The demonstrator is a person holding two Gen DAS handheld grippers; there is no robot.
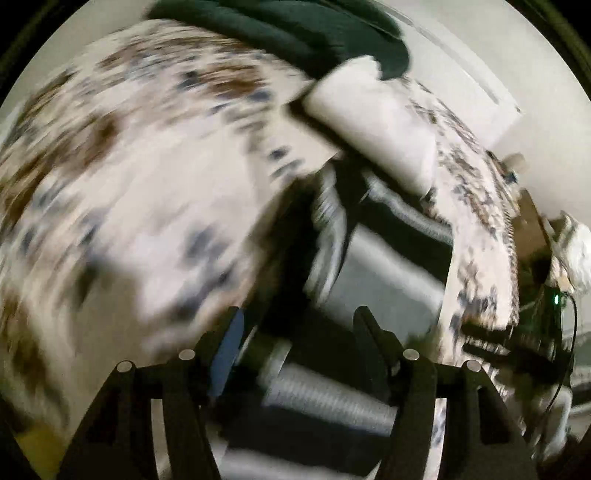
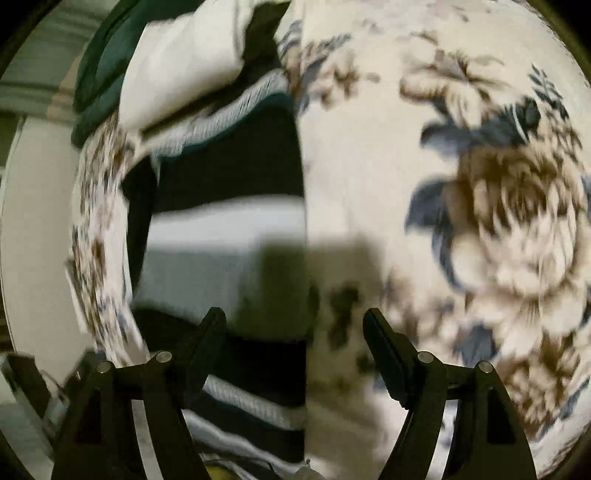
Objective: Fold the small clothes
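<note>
Garment (image 2: 229,236) striped, below open right gripper (image 2: 295,332) jaws, none gripped

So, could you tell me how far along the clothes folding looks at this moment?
Done: the black-and-white striped garment lies flat with a straight edge on the floral cloth, apparently folded. In hand: nothing; the left gripper and right gripper both stand open and empty above it. Left: the white piece and dark green piece behind; whether they are folded is too blurred to tell.

heavy motion blur both views; fisheye edges bent, black corners; hard shadows on cloth (image 2: 369,184).
</note>
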